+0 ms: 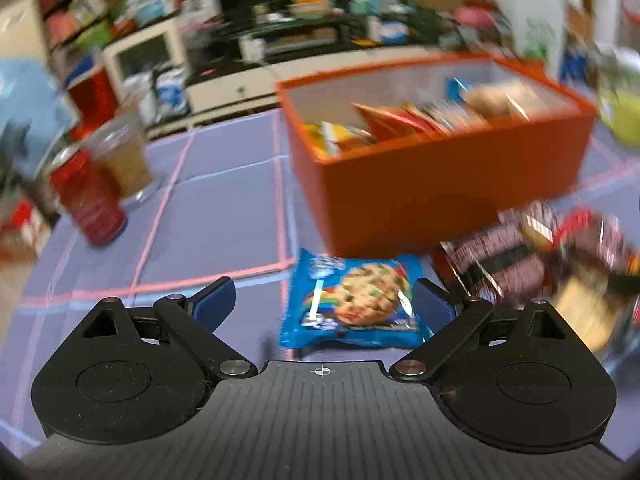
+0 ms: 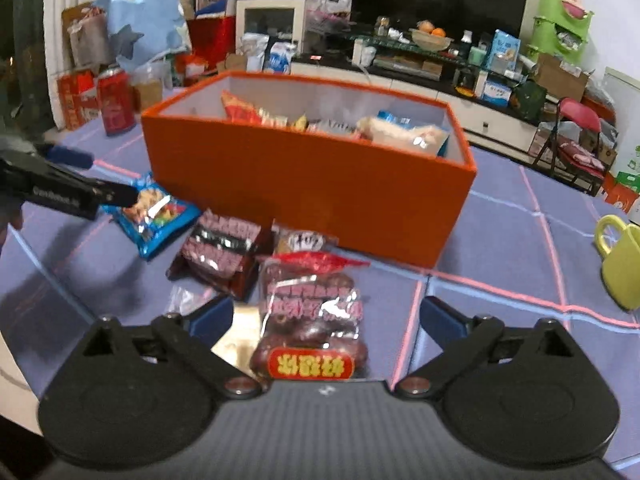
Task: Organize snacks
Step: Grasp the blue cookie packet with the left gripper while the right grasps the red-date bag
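Observation:
An orange box [image 1: 440, 184] [image 2: 304, 192] stands on the purple tablecloth with several snack packets inside. In front of it lies a blue cookie packet [image 1: 352, 300] [image 2: 156, 216]. My left gripper [image 1: 322, 292] [image 2: 96, 176] is open around it, and the packet sits nearer the right finger. A clear packet of dark red dates [image 2: 312, 300] with a red label lies between the wide-open fingers of my right gripper [image 2: 326, 312], clear of both pads. A dark maroon packet [image 2: 224, 252] and a small packet [image 2: 304, 240] lie between the two. They show blurred in the left wrist view [image 1: 520, 256].
A red can [image 1: 88, 200] [image 2: 116, 100] and a glass jar [image 1: 124, 156] stand at the table's left. A yellow-green mug [image 2: 620, 260] sits at the right. Behind the table are a cluttered TV stand [image 2: 420, 72] and a folding chair [image 2: 576, 140].

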Available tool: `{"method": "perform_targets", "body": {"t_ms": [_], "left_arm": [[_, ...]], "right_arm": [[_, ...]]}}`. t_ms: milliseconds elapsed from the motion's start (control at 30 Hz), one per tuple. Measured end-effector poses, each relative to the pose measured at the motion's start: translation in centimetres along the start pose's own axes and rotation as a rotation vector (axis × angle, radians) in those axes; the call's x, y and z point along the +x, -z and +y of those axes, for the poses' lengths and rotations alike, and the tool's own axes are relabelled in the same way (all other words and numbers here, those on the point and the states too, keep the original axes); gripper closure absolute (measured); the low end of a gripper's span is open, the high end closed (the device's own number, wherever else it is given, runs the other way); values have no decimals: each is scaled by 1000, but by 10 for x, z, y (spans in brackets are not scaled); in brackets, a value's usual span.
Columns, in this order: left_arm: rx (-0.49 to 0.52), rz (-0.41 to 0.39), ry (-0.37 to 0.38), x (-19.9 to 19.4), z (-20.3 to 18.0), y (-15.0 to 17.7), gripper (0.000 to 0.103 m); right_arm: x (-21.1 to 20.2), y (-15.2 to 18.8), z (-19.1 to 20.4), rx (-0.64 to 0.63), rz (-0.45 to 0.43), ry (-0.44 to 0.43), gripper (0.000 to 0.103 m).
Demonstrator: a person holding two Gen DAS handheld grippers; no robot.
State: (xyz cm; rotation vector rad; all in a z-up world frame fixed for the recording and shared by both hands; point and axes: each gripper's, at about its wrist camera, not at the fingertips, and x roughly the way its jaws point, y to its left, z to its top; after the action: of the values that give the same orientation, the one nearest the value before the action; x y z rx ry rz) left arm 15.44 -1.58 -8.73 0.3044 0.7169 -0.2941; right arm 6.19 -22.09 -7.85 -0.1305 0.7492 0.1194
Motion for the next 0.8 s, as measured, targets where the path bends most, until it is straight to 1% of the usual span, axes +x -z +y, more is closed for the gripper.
{"method": "perform_targets", "body": {"t_ms": [33, 133, 200, 300, 400, 467, 600, 667, 700, 733, 800], "left_arm": [[25, 5, -6, 3, -8, 3, 28], [50, 18, 30, 11, -19, 5, 28], [67, 38, 27, 21, -29, 5, 28], [75, 62, 29, 30, -32, 7, 28], [46, 54, 29, 36, -32, 7, 28], [29, 56, 32, 37, -29, 5, 28], [-13, 61, 45, 37, -20, 6, 28], [-27, 63, 57, 37, -16, 7, 28], [-31, 64, 64, 37, -15, 7, 28], [-39, 66, 68, 37, -12, 8, 28], [-64, 69, 71, 39, -7, 6, 32]], "right_arm": [[1, 1, 0, -5, -3, 6, 3], [4, 3, -6, -1, -6, 36, 3], [9, 3, -13, 47, 3, 10, 3], [16, 1, -18, 95, 17, -23, 3], [27, 0, -18, 109, 39, -30, 4], [33, 0, -21, 138, 55, -58, 8], [41, 0, -18, 150, 81, -90, 23], [43, 1, -17, 157, 87, -99, 23], [43, 1, -17, 159, 90, -102, 25], [43, 0, -17, 162, 90, -109, 31], [42, -1, -17, 175, 91, -124, 39]]}}
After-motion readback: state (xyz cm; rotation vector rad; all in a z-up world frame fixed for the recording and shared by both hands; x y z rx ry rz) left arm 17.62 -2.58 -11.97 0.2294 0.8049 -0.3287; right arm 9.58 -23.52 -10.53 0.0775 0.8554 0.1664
